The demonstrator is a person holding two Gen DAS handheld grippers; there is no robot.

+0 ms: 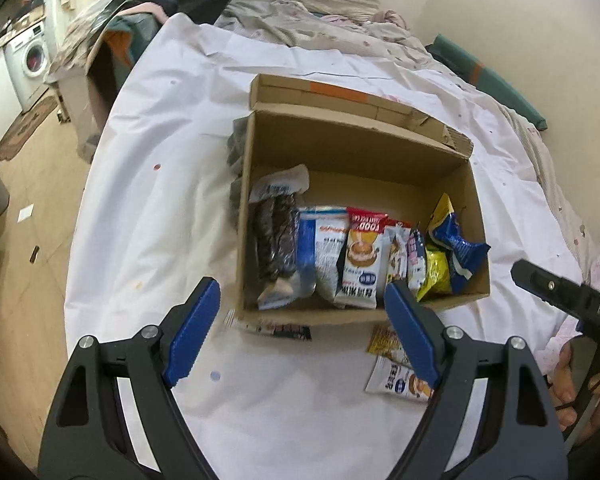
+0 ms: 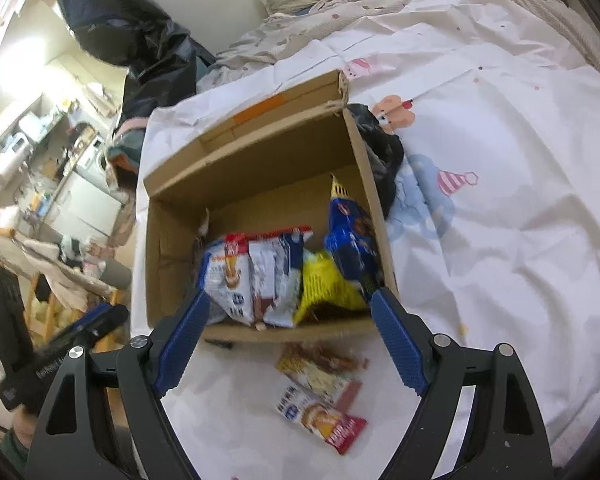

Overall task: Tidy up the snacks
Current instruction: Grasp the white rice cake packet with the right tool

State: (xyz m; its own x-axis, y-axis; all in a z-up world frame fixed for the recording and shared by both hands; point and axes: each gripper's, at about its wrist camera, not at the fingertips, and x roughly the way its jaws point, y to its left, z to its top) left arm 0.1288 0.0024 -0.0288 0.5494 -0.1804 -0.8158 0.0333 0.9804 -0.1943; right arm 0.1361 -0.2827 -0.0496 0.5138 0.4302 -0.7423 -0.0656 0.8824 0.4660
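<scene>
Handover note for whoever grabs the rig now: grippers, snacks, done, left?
Left gripper: open, empty, above the sheet near the cardboard box.
Right gripper: open, empty, above the loose packets.
Done: a row of snack packets stands along the box's near wall, including a dark cookie pack, a yellow pack and a blue pack.
Left: at least two packets on the sheet in front of the box, a red-ended cake packet and a yellowish packet; a further wrapper lies against the box's front edge.
</scene>
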